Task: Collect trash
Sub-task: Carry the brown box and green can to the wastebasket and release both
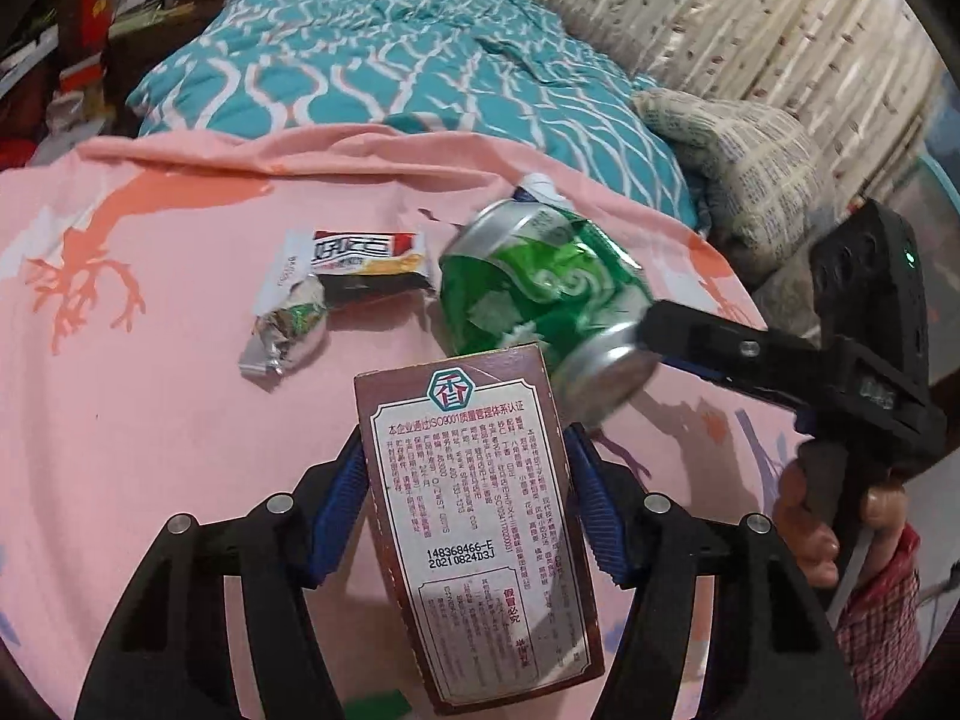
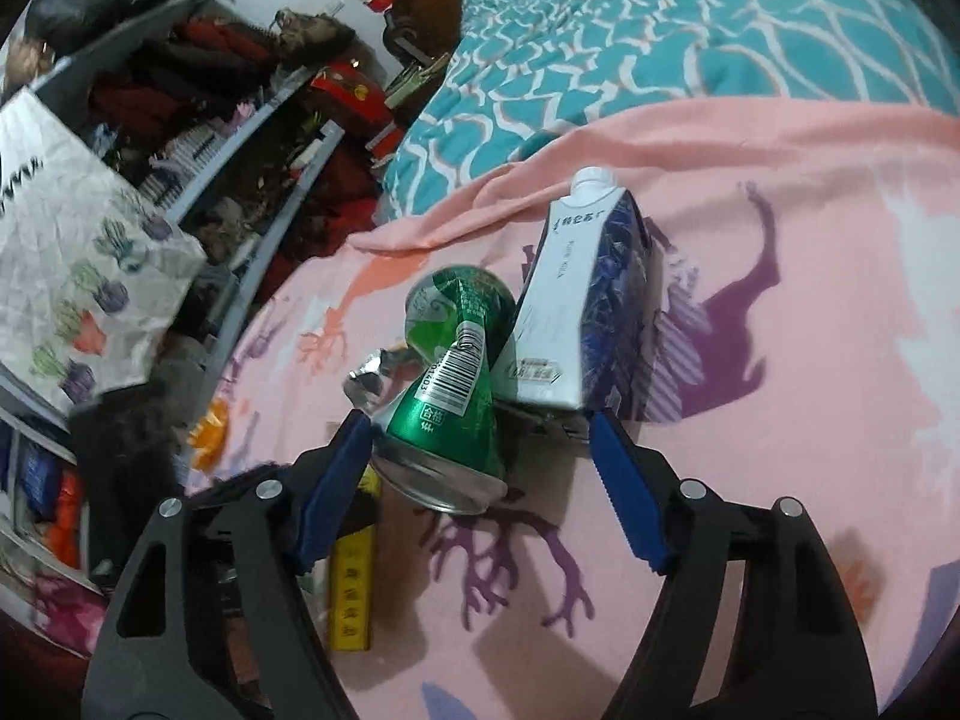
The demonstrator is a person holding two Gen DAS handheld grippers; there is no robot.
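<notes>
I read the left gripper (image 1: pixel 474 474) as pinching the brown carton (image 1: pixel 480 534): both blue pads (image 1: pixel 591 498) press flat against its long sides, and the printed back label faces the left wrist camera. The carton is lifted clear of the pink sheet (image 1: pixel 150 420).

The right gripper (image 2: pixel 480 450) is spread. The crushed green can (image 2: pixel 447 384) lies between its blue fingers (image 2: pixel 624 492), with the silver rim nearest the camera. The left-hand finger in that view sits right at the can's rim (I cannot tell whether it truly touches); the other finger stands clear. Nothing is gripped there.

From the left wrist view, the same can (image 1: pixel 540 294) lies on the sheet just beyond the carton's top edge, and the right gripper's black finger (image 1: pixel 708 348) is at its silver end. A person's hand (image 1: pixel 804 528) holds that tool's handle at the right edge.

Other trash on the sheet: a torn snack wrapper (image 1: pixel 366 267) with crumpled foil (image 1: pixel 288 330) beside it, left of the can. A white-and-blue milk carton (image 2: pixel 582 300) lies just behind the can, touching it. A teal patterned quilt (image 1: pixel 390 48) covers the bed beyond.
</notes>
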